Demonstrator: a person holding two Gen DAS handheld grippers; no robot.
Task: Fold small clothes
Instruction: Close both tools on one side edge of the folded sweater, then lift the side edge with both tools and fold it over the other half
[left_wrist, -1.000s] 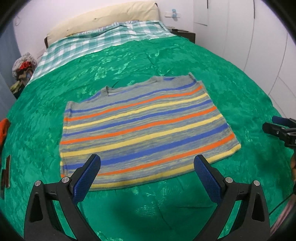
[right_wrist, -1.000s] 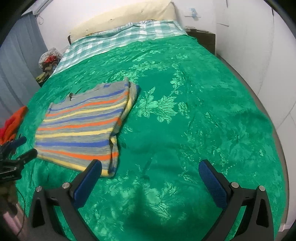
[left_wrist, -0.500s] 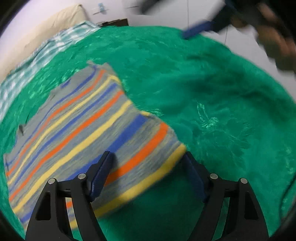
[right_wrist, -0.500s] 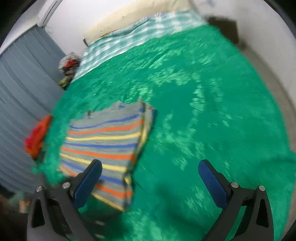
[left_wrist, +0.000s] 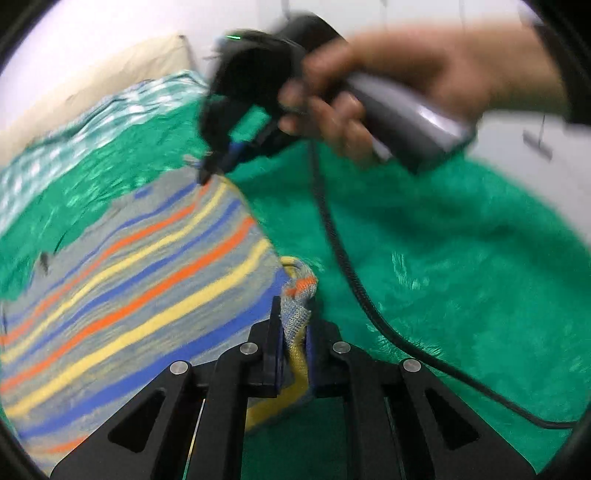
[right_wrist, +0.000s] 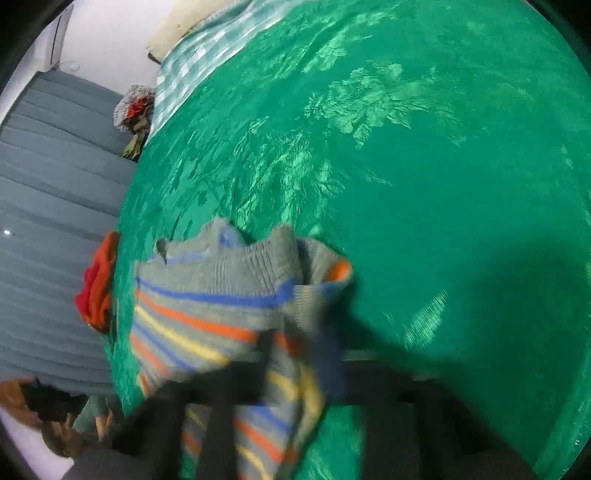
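A small grey sweater with blue, orange and yellow stripes (left_wrist: 140, 280) lies on the green bedspread (left_wrist: 443, 251). My left gripper (left_wrist: 293, 325) is shut on the sweater's near right hem corner, which bunches up between the pads. My right gripper (left_wrist: 218, 158), seen in the left wrist view with the hand holding it, pinches the far right corner at the sweater's shoulder. In the blurred right wrist view the sweater (right_wrist: 221, 306) is gathered between the right gripper's fingers (right_wrist: 295, 354) and lifted at that corner.
A checked blanket (right_wrist: 195, 55) and a cream pillow (left_wrist: 110, 74) lie at the head of the bed. An orange-red garment (right_wrist: 98, 280) sits at the bed's left edge by grey curtains (right_wrist: 48, 206). A black cable (left_wrist: 343, 258) hangs from the right gripper.
Both grippers were open above the bed. They have moved onto the sweater's right side and shut on it, left on the hem corner, right on the shoulder corner.
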